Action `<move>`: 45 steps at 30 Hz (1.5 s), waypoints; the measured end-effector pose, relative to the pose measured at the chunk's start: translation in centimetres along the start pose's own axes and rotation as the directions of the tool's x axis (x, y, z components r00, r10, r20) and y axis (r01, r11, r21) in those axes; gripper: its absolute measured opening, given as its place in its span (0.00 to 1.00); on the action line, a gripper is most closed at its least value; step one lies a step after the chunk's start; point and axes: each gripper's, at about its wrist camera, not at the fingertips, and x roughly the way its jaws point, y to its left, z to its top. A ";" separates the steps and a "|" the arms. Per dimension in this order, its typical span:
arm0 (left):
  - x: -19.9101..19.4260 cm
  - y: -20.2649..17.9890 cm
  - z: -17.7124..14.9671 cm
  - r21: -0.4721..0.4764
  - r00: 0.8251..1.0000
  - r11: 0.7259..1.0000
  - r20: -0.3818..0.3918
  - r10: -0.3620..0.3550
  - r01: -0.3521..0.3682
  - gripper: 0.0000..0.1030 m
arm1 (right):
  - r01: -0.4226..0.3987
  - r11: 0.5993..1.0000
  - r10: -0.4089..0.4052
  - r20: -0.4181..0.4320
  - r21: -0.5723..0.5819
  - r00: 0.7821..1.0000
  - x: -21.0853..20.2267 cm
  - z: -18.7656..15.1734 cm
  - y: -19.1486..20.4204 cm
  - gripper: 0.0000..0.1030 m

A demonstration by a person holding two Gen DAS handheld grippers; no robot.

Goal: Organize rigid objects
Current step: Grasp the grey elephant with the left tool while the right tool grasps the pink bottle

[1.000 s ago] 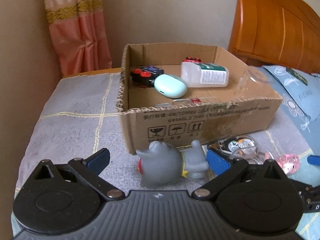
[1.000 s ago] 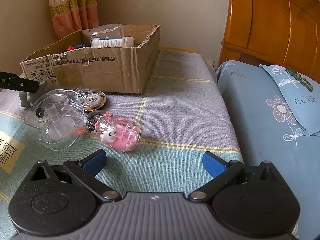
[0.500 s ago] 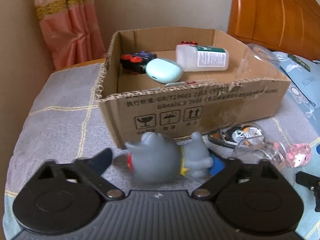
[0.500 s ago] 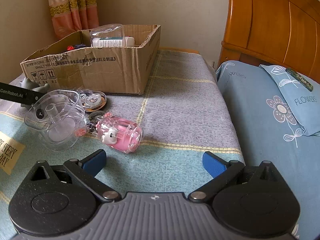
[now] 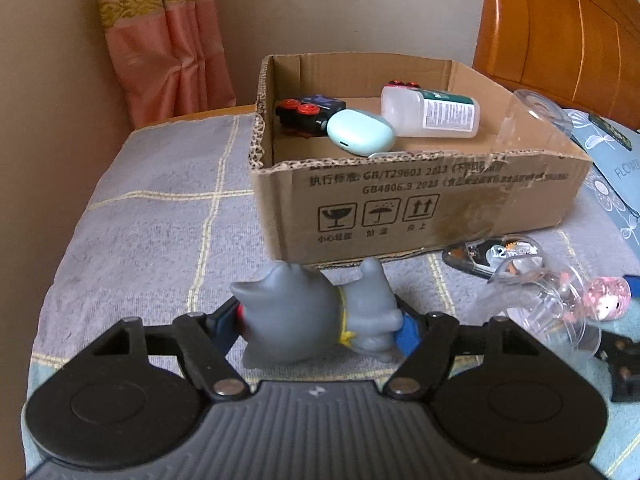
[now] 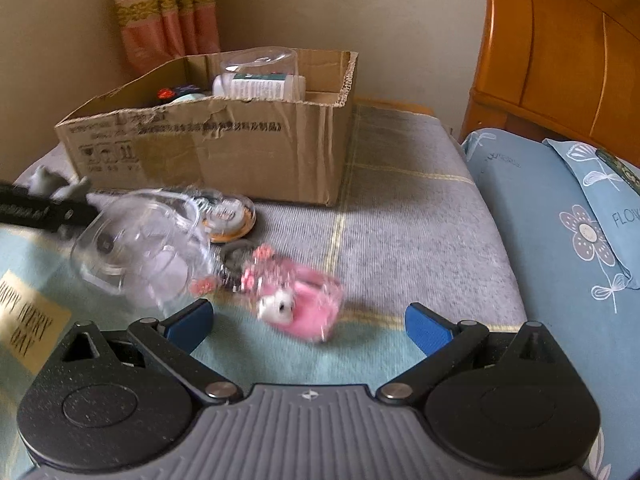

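Two blue pads of the left hand-held gripper point(image 5: 320, 326) pinched the grey cat figurine point(image 5: 316, 316) lengthwise, the cardboard box point(image 5: 420, 200) directly ahead; the right hand-held gripper point(image 6: 308, 320) was spread.

Bedroom corner in soft daylight: plain beige wall point(image 5: 340, 4) behind a bed point(image 5: 152, 216) w/ grey blanket crossed by pale yellow lines, a light teal section nearer the camera. Pink-and-peach curtain point(image 5: 168, 40) w/ gold patterned band hangs at left. Polished orange-brown wooden headboard point(image 6: 560, 52) rises at right, above a blue pillow point(image 6: 576, 236) w/ white flower print & lettering.
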 end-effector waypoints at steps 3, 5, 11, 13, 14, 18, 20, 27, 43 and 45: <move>0.0 0.0 0.0 0.002 1.000 1.000 0.003 0.001 -0.001 0.72 | 0.020 1.000 -0.020 0.000 0.015 1.000 0.3 0.3 0.0 1.00; 0.0 0.0 -0.1 0.004 1.000 1.000 0.004 -0.002 0.002 0.72 | 0.030 0.999 -0.030 0.000 0.020 1.000 0.1 0.1 -0.5 1.00; -0.1 0.0 -0.1 -0.003 1.000 1.000 0.007 -0.009 0.009 0.72 | 0.083 0.994 -0.083 -0.005 0.070 0.997 -0.7 -0.8 -3.5 1.00; -0.2 0.0 -0.2 -0.003 1.000 1.000 0.008 -0.006 0.006 0.72 | 0.093 0.993 -0.093 -0.007 0.078 0.996 -0.8 -1.0 -3.7 1.00; -0.2 0.0 -0.2 -0.003 1.000 1.000 0.008 -0.006 0.006 0.72 | 0.093 0.993 -0.093 -0.004 0.072 0.996 -0.9 -1.0 -3.6 1.00; -0.2 0.0 -0.2 0.002 1.000 1.000 0.008 -0.005 0.005 0.72 | 0.072 0.997 -0.073 0.024 0.022 0.997 -0.8 -0.8 -2.3 0.92; -0.2 0.0 -0.2 0.005 1.000 1.000 0.008 -0.004 0.004 0.72 | 0.042 0.999 -0.043 0.028 0.012 0.999 -0.7 -0.5 -2.0 0.84; -0.1 0.0 -0.2 0.014 1.000 1.000 0.009 -0.013 0.013 0.71 | 0.003 1.000 -0.002 0.026 -0.028 1.000 -0.9 0.0 -1.4 0.55; -3.6 0.1 0.5 0.144 0.993 0.984 -0.060 -0.100 0.107 0.71 | -0.135 0.967 0.125 -0.060 -0.216 0.990 -4.4 2.7 -2.0 0.55; -4.2 0.1 0.8 0.156 0.992 0.981 -0.068 -0.108 0.117 0.71 | -0.158 0.961 0.148 -0.063 -0.228 0.987 -5.1 3.2 -2.0 0.55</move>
